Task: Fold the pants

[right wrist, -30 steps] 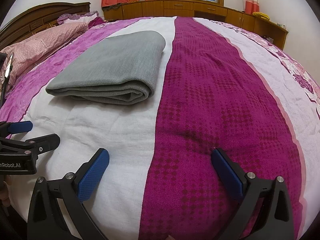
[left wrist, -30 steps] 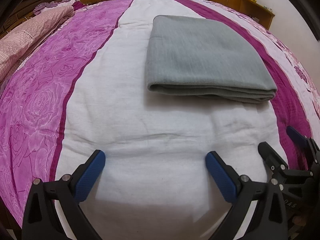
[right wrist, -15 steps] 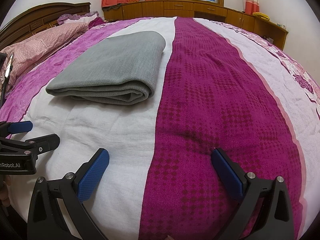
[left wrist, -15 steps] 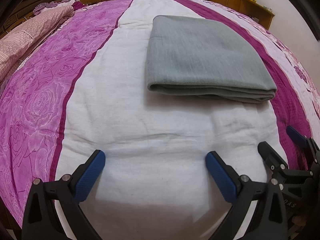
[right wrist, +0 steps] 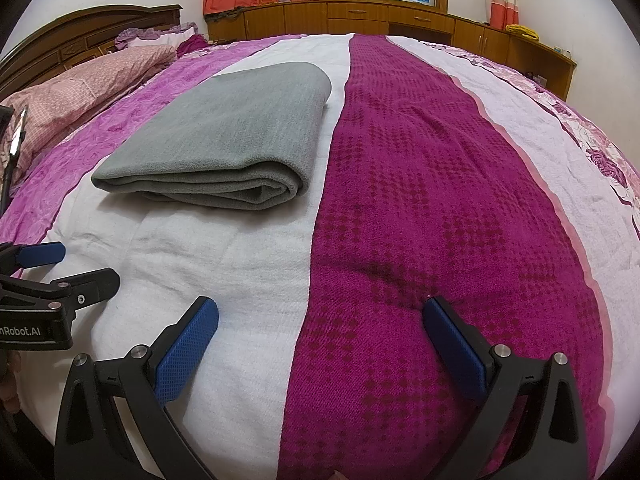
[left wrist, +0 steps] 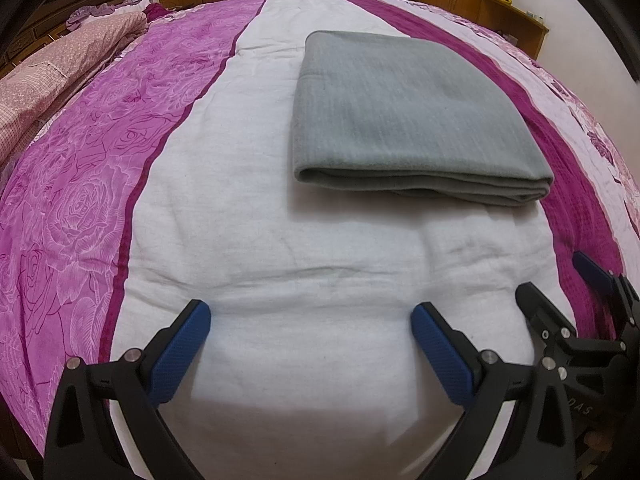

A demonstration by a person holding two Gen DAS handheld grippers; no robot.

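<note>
The grey pants (left wrist: 404,120) lie folded into a flat rectangle on the white stripe of the bed, folded edge toward me; they also show in the right wrist view (right wrist: 232,148). My left gripper (left wrist: 310,320) is open and empty, low over the white stripe, well short of the pants. My right gripper (right wrist: 320,316) is open and empty, over the border of the white and dark magenta stripes, to the right of the left one. Each gripper shows at the edge of the other's view.
The bedspread (right wrist: 440,168) has white, pink rose and dark magenta stripes. A pink quilt (right wrist: 84,84) lies at the left by the wooden headboard (right wrist: 80,36). Wooden cabinets (right wrist: 360,20) and curtains run along the far wall.
</note>
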